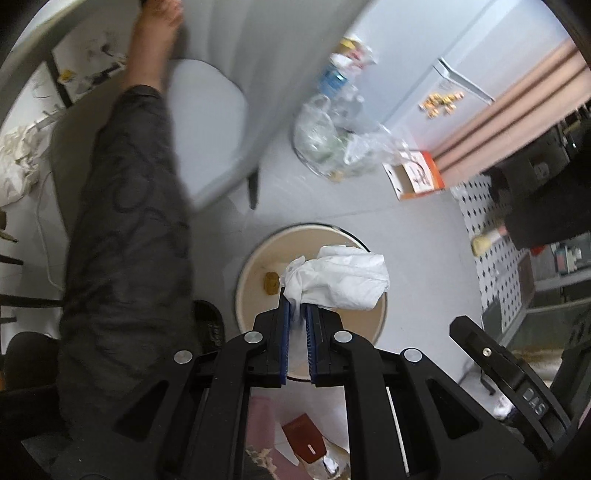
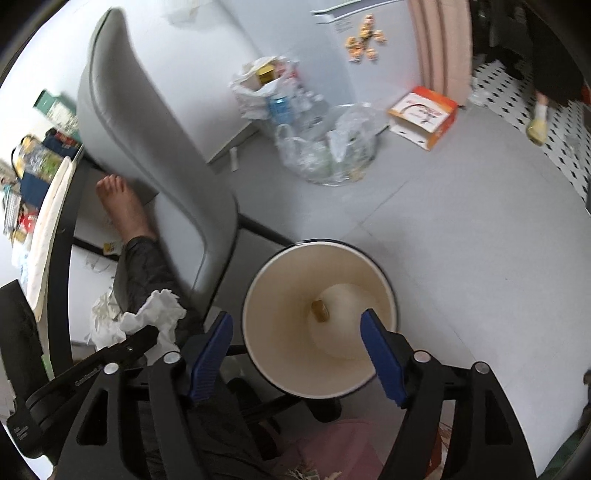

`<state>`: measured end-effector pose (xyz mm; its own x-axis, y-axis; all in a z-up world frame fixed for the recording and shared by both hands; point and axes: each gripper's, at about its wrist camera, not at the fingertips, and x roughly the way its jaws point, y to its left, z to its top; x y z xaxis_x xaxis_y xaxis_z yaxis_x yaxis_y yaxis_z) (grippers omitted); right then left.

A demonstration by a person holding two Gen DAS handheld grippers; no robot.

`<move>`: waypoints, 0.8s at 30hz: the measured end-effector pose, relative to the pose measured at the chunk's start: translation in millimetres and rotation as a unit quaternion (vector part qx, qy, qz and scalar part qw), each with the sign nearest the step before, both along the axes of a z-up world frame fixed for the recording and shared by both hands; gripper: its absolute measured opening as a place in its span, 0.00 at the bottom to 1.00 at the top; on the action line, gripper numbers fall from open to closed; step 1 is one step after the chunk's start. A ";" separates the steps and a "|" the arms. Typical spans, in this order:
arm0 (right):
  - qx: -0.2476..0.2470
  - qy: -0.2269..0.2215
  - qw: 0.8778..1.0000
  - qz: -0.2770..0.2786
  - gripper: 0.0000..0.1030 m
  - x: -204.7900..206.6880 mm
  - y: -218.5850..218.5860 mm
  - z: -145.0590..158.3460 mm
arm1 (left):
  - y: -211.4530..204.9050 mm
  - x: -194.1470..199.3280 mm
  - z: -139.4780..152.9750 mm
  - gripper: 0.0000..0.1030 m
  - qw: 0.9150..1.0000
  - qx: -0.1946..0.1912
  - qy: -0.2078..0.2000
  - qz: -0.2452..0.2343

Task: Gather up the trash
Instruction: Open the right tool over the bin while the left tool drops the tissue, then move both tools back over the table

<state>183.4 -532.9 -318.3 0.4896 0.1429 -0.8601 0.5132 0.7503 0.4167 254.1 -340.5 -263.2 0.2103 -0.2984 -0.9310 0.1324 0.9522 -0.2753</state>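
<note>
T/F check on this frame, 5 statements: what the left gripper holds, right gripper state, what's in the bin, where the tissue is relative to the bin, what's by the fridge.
1. The left gripper is shut on a crumpled white tissue. True.
2. The right gripper is shut on the bin. False: its jaws stand wide apart on either side of the bin's opening, gripping nothing.
3. The bin is packed full. False: only one small brown scrap lies on its bottom.
4. In the left wrist view the tissue hangs over the bin's opening. True.
5. An orange and white box lies on the floor near the fridge. True.
</note>
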 end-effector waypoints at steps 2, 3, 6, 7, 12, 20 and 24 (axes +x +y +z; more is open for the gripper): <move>0.005 0.003 1.000 -0.015 0.74 -10.3 -8.9 -0.7 | -13.8 -1.5 -3.9 0.08 1.000 -0.005 0.009 -0.013; 0.005 0.004 1.000 -0.020 0.74 -14.4 -12.2 -0.7 | -20.7 -2.3 -6.0 0.08 1.000 -0.012 0.016 -0.019; 0.001 0.006 0.999 -0.033 0.76 -23.0 -20.0 0.9 | -35.0 -3.4 -12.2 0.24 0.999 -0.017 0.031 -0.031; -0.001 0.007 0.999 -0.036 0.76 -24.5 -21.3 1.5 | -37.2 -3.6 -14.4 0.51 0.999 -0.022 0.036 -0.034; 0.003 -0.001 0.999 -0.049 0.82 -27.4 -23.2 4.0 | -38.8 -4.9 -13.9 0.77 0.999 -0.016 0.029 -0.030; 0.012 -0.015 0.999 -0.048 0.84 -28.4 -14.3 15.6 | -17.6 -3.2 23.8 0.89 1.000 -0.016 -0.013 -0.017; 0.009 -0.036 0.999 -0.038 0.87 -26.7 -3.4 34.2 | 0.7 -5.9 52.0 0.92 0.999 -0.025 -0.033 -0.005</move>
<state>156.7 -536.3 -284.1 0.5598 0.1179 -0.8202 0.5370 0.7023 0.4674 248.3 -339.8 -211.1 0.2683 -0.3467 -0.8988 0.1615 0.9360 -0.3129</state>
